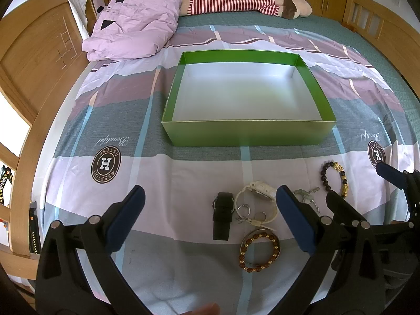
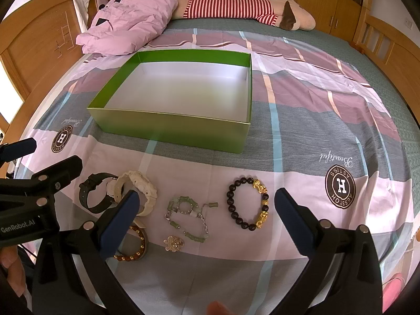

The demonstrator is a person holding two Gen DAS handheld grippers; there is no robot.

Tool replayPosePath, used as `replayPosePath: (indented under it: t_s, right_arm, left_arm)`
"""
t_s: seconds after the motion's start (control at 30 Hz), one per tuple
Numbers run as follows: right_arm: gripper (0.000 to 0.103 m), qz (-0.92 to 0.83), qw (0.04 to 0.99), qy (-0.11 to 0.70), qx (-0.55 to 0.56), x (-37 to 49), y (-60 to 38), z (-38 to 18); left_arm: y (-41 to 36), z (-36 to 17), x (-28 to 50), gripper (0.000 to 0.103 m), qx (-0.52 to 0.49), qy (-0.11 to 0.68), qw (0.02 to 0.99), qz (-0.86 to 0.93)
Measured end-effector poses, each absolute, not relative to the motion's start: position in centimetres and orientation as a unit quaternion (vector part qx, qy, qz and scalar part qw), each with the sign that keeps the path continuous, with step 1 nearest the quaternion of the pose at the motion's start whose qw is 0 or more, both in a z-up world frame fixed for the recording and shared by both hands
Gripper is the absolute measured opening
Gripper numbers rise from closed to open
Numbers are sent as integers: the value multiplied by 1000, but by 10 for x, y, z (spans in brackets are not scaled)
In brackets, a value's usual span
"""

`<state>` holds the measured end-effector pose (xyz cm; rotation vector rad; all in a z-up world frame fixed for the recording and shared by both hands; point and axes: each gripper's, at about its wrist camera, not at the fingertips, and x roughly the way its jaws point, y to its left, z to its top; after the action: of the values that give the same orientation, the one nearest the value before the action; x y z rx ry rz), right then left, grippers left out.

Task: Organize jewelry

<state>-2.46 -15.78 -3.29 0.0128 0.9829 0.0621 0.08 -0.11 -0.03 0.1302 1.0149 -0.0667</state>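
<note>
I am holding both sets of fingers spread wide, gripping nothing: left gripper (image 1: 210, 210) over the watches, right gripper (image 2: 207, 210) over the jade chain (image 2: 187, 216). Jewelry is lying in a row on the bed (image 2: 328, 120): black watch (image 1: 222, 215), white watch (image 1: 258, 199), amber bracelet (image 1: 260, 250), dark bracelet (image 2: 248, 204), brooch (image 2: 173, 243). The green box (image 1: 248, 131) is sitting beyond, empty. In my judgement, I should be lowering onto one piece at a time, pinching across a band, avoiding the overlapped watches snagging.
</note>
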Motion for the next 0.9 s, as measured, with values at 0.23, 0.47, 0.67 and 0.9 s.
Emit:
replayPosePath:
  t_s: [0.23, 0.47, 0.67, 0.9]
  right_arm:
    - [102, 30, 881, 472, 6, -25, -158, -33]
    - [102, 30, 881, 472, 6, -24, -158, -33]
    - [102, 30, 881, 472, 6, -24, -158, -33]
    - [102, 17, 878, 478, -18, -22, -156, -40]
  left_arm:
    - [1, -2, -1, 101, 63, 486, 871, -32]
    - [0, -2, -1, 101, 63, 486, 871, -31]
    - [1, -3, -1, 101, 64, 487, 870, -31]
    - [6, -11, 0, 101, 46, 498, 864, -55]
